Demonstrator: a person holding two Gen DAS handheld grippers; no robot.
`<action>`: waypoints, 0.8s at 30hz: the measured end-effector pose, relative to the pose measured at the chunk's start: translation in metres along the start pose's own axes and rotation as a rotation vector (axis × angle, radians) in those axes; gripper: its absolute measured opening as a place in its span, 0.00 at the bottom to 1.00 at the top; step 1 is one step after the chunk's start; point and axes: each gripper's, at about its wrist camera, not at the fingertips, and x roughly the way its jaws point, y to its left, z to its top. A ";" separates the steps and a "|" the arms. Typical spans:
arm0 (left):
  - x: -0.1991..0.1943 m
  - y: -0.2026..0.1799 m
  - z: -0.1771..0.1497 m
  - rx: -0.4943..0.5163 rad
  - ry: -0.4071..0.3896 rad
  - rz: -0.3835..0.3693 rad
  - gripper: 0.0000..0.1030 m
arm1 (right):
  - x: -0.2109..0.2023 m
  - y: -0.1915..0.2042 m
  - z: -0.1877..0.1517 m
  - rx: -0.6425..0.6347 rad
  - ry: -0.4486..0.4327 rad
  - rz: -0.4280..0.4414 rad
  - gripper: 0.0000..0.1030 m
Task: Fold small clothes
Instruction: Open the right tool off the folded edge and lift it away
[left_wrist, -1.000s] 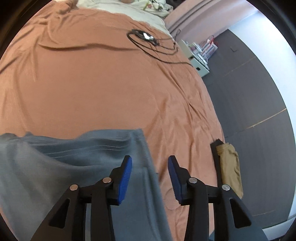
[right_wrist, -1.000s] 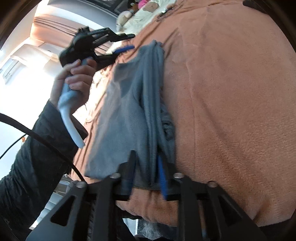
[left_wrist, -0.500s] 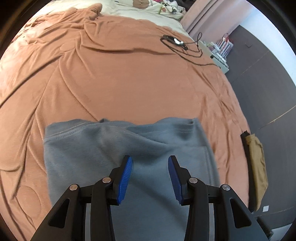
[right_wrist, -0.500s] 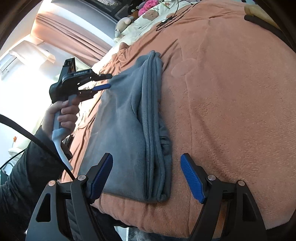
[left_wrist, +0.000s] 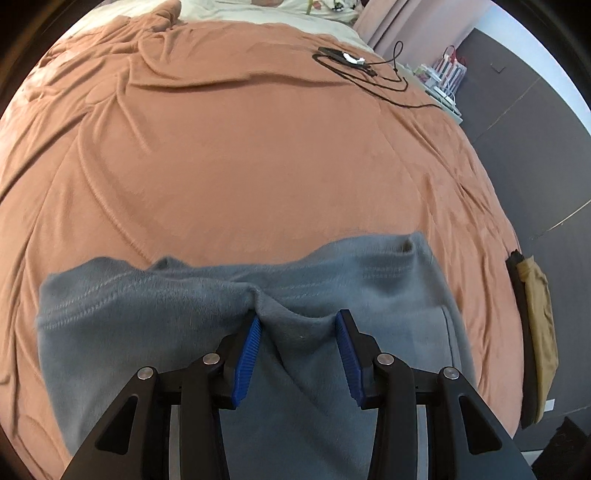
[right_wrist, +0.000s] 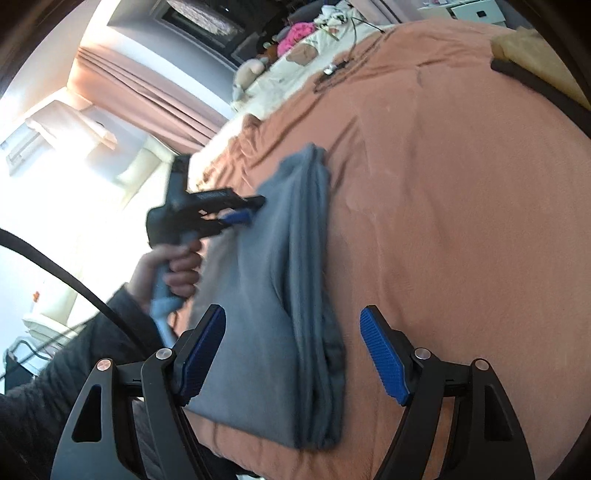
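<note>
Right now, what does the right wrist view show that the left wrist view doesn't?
Only the right wrist view shows the person's hand holding the left hand-held gripper at the grey garment's far end, the stacked folded edge, and the right hand-held gripper open above the near end. Only the left wrist view shows a fabric ridge bunched between the open left jaws. Both show the grey garment on the orange blanket.

I see the folded garment (left_wrist: 229, 317) at the bed's (left_wrist: 258, 166) near edge, a cable (left_wrist: 369, 74) toward its far right corner.
</note>
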 end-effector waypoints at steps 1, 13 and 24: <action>0.001 -0.001 0.002 0.000 -0.002 -0.002 0.42 | 0.003 0.003 0.005 -0.013 0.002 0.001 0.71; -0.052 0.029 0.005 -0.080 -0.063 -0.078 0.42 | 0.083 0.027 0.082 -0.126 0.119 0.048 0.50; -0.093 0.089 -0.032 -0.168 -0.085 0.012 0.42 | 0.158 0.010 0.124 -0.079 0.237 -0.026 0.47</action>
